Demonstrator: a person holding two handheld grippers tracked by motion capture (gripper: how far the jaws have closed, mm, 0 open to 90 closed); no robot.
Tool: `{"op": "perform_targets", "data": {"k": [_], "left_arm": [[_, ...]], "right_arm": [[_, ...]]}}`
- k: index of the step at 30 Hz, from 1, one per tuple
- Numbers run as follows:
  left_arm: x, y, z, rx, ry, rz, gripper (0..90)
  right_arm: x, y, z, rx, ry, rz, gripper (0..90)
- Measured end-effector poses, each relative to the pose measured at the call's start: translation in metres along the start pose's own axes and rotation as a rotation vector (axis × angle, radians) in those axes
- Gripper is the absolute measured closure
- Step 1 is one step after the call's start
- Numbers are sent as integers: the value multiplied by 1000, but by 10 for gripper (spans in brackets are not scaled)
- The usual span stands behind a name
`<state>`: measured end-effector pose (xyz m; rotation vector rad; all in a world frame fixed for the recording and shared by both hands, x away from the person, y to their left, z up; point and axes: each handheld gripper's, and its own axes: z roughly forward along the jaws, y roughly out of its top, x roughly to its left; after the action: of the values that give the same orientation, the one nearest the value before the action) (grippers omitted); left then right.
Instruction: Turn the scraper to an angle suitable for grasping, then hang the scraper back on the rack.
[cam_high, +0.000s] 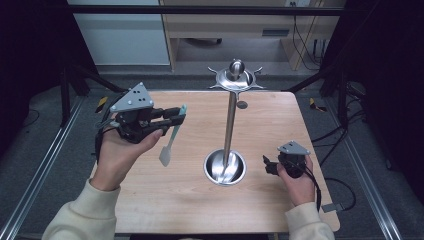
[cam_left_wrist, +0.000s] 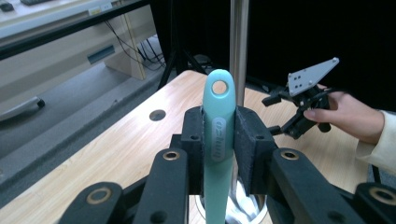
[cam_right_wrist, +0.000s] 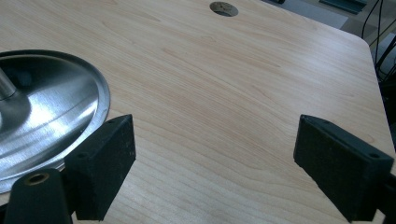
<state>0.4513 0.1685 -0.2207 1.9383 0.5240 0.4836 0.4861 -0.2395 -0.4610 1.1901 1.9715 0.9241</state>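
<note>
Presently, nearest the person, the right gripper (cam_high: 270, 165) rests low at the right side of the wooden counter (cam_high: 190, 200), held in the right hand (cam_high: 297, 177). In the right gripper view its two black fingers (cam_right_wrist: 102, 163) stand wide apart with bare wood between them; nothing is held or touched. The polished round base (cam_right_wrist: 51, 121) of the metal stand lies just beside the finger at the left of that view, apart from it.

Further in, the left gripper (cam_high: 179, 116) is raised above the left half of the counter in the left hand (cam_high: 117, 152). Its fingers (cam_left_wrist: 252, 149) are closed on the upper handle of a pale green spatula (cam_left_wrist: 218, 140), pads pressing both flat sides. The handle's end, with its hanging hole, rises clear above the fingers. In the high view the spatula (cam_high: 170, 140) hangs down at a slant from the grip, its blade lowest and off the counter surface, well left of the stand.

At mid-counter the stand (cam_high: 230, 125) is upright: dish base, slim pole, and at the top a ring of hooks (cam_high: 236, 77) under a round knob. No utensil hangs from the hooks.

Beyond, a small round hole (cam_high: 242, 104) marks the counter's far edge.
</note>
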Motion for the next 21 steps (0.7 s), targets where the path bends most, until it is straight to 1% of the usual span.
{"op": "perform_targets", "data": {"k": [3, 5, 12, 15, 17, 18, 21], "left_arm": [[-1, 7, 0, -16, 2, 5, 745], [-1, 9, 1, -16, 3, 9, 745], [-3, 17, 2, -39, -6, 5, 745], [-3, 22, 3, -68, -14, -5, 745], [-2, 22, 4, -70, -18, -13, 745], [-2, 24, 6, -80, -22, -25, 745], [1, 27, 8, -91, -23, -33, 745]], "right_arm": [[-2, 0, -1, -2, -1, 6, 130], [-2, 0, -1, -3, -2, 9, 129], [-1, 0, -1, -2, -4, 4, 129], [-2, 0, -2, -7, -3, 10, 130], [-2, 0, -2, -6, -4, 5, 130], [-2, 0, -3, -6, -4, 4, 130], [-1, 0, -2, -9, -4, 0, 130]]}}
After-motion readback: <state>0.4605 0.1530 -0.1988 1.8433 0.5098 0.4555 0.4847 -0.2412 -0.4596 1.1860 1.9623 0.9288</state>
